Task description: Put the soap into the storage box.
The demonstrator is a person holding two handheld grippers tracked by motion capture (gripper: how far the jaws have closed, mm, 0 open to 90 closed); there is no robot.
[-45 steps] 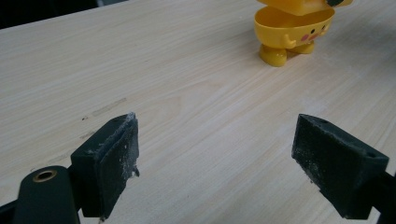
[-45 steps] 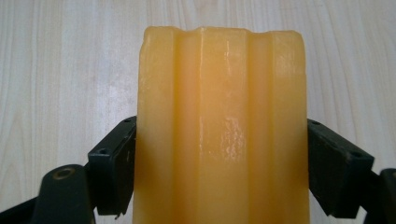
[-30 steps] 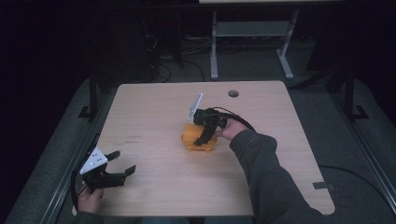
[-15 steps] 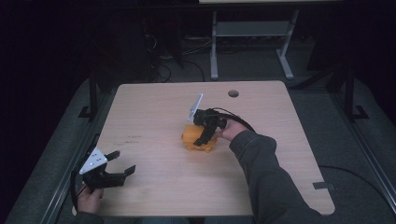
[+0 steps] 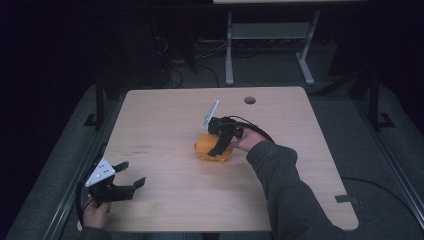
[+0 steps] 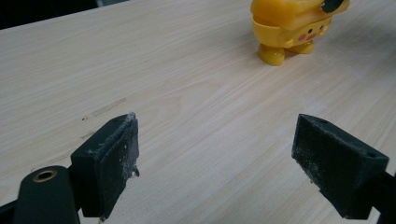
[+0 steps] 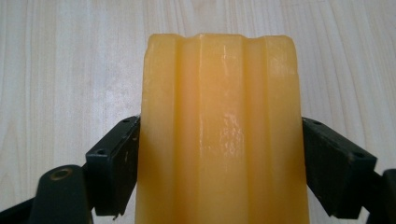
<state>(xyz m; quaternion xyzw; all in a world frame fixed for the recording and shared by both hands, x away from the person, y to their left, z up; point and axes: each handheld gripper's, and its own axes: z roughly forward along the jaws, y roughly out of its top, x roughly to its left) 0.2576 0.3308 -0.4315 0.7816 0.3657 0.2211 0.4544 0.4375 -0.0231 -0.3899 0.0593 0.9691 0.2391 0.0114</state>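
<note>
Gripping the yellow toy [image 5: 212,149] near the middle of the high view, the right tool [image 5: 222,142] has a jaw on each flank of it; in the right gripper view both pads [image 7: 114,165] press against the toy's sides, its long ribbed body running straight up between them. The left tool [image 5: 122,181] sits at the lower left of the bench [image 5: 165,115], jaws wide apart and empty. From there the toy lies well apart toward the upper right, so the right hand is plainly the nearer one.
</note>
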